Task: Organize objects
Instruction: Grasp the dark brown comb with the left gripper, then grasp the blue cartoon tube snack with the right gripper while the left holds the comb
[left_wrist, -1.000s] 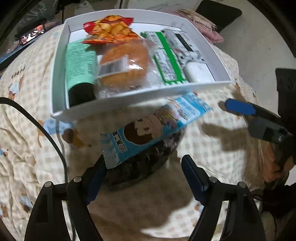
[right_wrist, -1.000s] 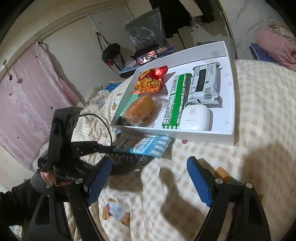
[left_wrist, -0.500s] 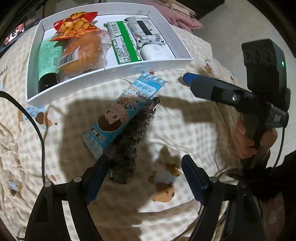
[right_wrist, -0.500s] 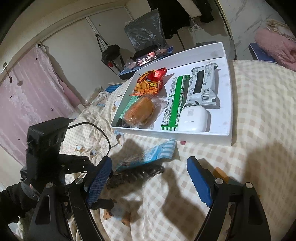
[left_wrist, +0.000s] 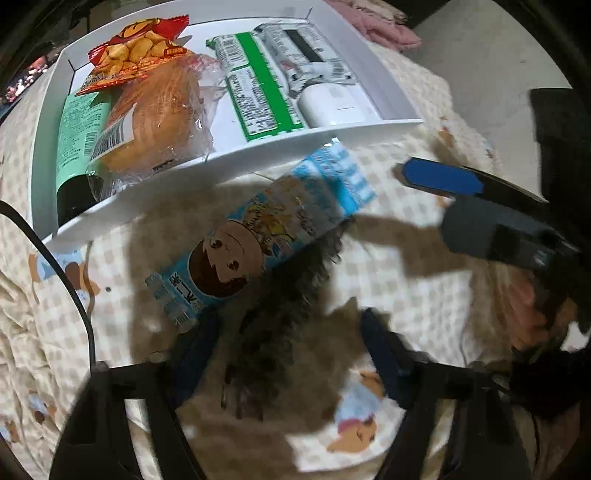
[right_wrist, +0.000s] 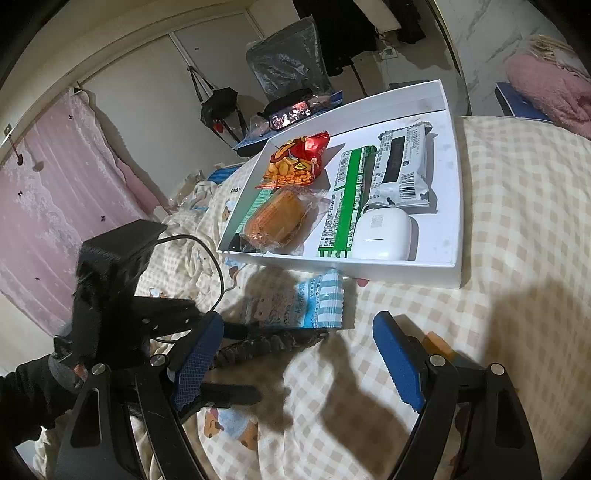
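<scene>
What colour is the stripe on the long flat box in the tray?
Green, on the long flat box with white printed panels; clearest in the left wrist view.

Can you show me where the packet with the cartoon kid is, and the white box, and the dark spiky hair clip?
cartoon packet (left_wrist: 236, 258), left wrist view, on the printed face.
white box (right_wrist: 454, 192), right wrist view, right wall.
dark hair clip (right_wrist: 266, 341), right wrist view, middle teeth.

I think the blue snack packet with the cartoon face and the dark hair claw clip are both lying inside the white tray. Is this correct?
Not quite. The blue snack packet with the cartoon face and the dark hair claw clip both lie outside the white tray, on the checked bedsheet just in front of it. The left wrist view shows this.
</scene>
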